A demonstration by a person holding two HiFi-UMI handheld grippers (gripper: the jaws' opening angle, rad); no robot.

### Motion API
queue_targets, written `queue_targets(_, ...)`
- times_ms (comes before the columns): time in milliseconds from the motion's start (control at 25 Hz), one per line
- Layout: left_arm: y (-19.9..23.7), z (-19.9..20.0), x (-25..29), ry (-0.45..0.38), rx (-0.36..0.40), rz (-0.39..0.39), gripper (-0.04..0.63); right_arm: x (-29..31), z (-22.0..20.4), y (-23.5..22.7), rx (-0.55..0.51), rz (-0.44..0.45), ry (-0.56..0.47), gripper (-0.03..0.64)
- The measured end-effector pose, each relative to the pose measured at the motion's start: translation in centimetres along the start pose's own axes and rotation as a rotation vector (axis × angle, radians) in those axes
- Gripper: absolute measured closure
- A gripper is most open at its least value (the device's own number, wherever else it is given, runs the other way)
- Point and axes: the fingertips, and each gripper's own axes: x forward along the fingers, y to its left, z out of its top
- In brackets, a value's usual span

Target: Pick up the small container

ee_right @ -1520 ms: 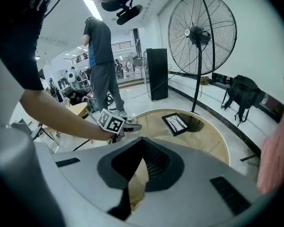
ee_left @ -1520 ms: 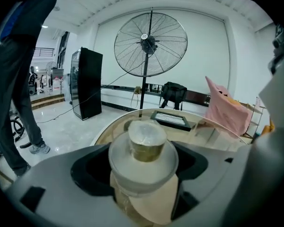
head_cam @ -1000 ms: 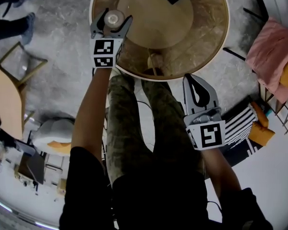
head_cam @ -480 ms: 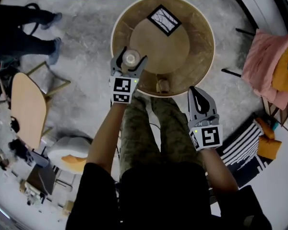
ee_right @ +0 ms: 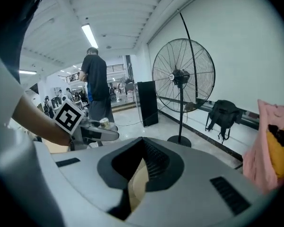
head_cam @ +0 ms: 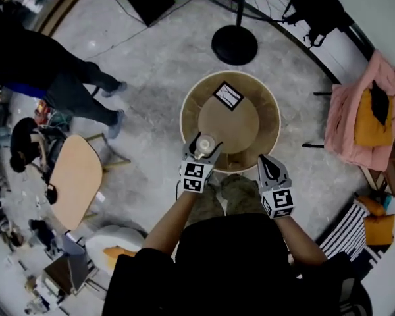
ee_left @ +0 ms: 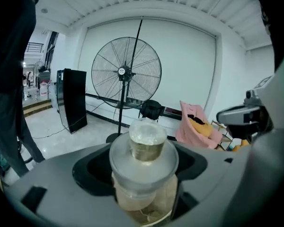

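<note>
The small container (head_cam: 205, 143) is a clear round jar with a wide clear lid (ee_left: 143, 159) and a knob on top. My left gripper (head_cam: 203, 146) is shut on it and holds it up in the air, upright, over the near left edge of the round table (head_cam: 266, 104). In the left gripper view the jar fills the gap between the grey jaws. My right gripper (head_cam: 269, 166) hangs beside the table's near right edge, jaws closed together with nothing in them. From the right gripper view the left gripper (ee_right: 97, 129) shows with the jar (ee_right: 104, 122) on top.
A black-framed square card (head_cam: 228, 95) lies on the table's far side. A standing fan (head_cam: 234, 43) is behind the table. A person (head_cam: 59, 78) walks at the left by a wooden chair (head_cam: 74, 180). A rack with pink cloth (head_cam: 355, 110) stands at right.
The head view has risen and pulled back, so the table looks much smaller. My left gripper still holds the jar, now lifted higher. The right gripper stays shut beside the table.
</note>
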Motion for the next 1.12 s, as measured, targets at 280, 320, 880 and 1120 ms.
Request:
queue_targets(280, -3.2, 5.2, -8.4, -0.048, 0.022, 0.007, 0.236, -4.8, 7.4, -0.3, -0.041, -0.067, -0.118, 0.595)
queue_targets(320, -3.2, 5.9, -9.8, -0.055, 0.027, 0.001, 0.236, -5.2, 8.4, 0.2, -0.039, -0.083, -0.135, 0.595)
queue_targets(880, -0.4, 15.9, -18.5, -0.23, 0.072, 0.007, 0.236, -11.4, 16.0, -0.5, 0.035, -0.342, -0.291, 0.595)
queue_targets(1120, -0.3, 17.3, -18.3, -0.243, 0.074, -0.018, 0.236, -12.5, 16.1, -1.5, 0.033, -0.401, -0.292, 0.595)
